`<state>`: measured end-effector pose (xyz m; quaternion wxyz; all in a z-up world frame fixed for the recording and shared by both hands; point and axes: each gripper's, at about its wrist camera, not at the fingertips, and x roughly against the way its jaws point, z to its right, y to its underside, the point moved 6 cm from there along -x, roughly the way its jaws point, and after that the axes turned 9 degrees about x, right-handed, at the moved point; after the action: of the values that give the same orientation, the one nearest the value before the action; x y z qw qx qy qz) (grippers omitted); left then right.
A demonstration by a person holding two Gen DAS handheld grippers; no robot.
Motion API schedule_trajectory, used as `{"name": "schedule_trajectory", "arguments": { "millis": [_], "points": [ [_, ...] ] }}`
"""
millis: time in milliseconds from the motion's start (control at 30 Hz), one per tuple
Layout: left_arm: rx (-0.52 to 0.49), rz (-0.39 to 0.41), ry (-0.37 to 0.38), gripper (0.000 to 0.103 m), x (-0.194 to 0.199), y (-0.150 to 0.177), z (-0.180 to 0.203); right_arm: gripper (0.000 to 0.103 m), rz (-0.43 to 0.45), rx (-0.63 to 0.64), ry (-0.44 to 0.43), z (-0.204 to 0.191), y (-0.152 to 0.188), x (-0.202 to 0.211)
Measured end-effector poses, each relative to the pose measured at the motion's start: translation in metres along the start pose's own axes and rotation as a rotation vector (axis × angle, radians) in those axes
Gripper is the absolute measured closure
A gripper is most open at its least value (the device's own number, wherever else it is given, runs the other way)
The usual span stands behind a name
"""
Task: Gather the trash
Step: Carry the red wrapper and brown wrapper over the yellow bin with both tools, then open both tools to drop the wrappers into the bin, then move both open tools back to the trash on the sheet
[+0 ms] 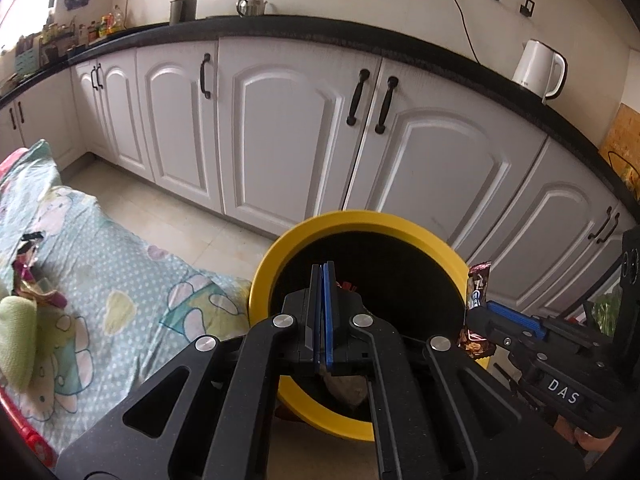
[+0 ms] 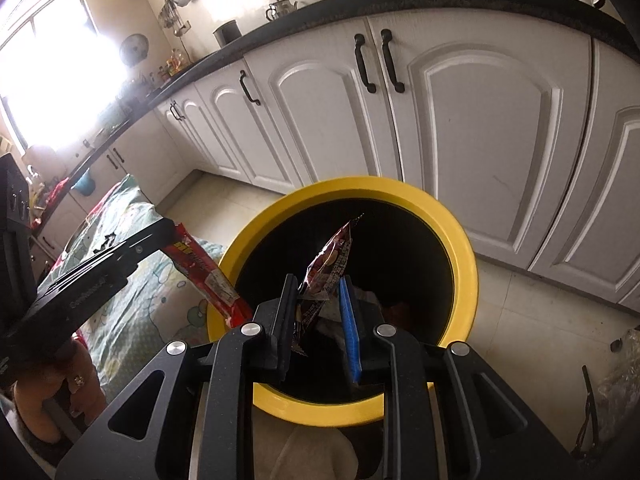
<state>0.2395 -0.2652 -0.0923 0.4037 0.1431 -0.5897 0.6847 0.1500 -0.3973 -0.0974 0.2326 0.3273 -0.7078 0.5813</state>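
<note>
Tools [image 1: 322,280] [image 2: 316,300] grip wrappers [image 2: 208,276] [image 2: 328,264] over bin [image 2: 468,280].

Bin mouth [image 2: 464,264] open below, cabinets [image 1: 288,128] behind, bed [image 1: 120,304] crowding left

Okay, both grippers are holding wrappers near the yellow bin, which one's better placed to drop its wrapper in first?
Right. The right gripper holds its dark wrapper directly over the yellow bin opening. The left gripper's red wrapper hangs across the rim, partly outside.
</note>
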Motion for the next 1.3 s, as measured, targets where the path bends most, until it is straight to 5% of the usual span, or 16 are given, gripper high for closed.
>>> {"name": "schedule_trajectory", "arguments": {
  "millis": [633,733,1300],
  "points": [
    [0.028,-0.103,0.055,0.103,-0.024,0.016,-0.001,0.080,-0.055,-0.028,0.022,0.011,0.009,-0.014],
    [0.036,-0.113,0.064,0.102,-0.025,0.016,0.000,0.073,-0.053,-0.039,0.031,0.015,0.008,-0.012],
    [0.143,-0.071,0.078,0.014,0.003,0.007,-0.020,0.037,0.013,-0.082,0.059,0.020,-0.001,0.004]
  ]
}}
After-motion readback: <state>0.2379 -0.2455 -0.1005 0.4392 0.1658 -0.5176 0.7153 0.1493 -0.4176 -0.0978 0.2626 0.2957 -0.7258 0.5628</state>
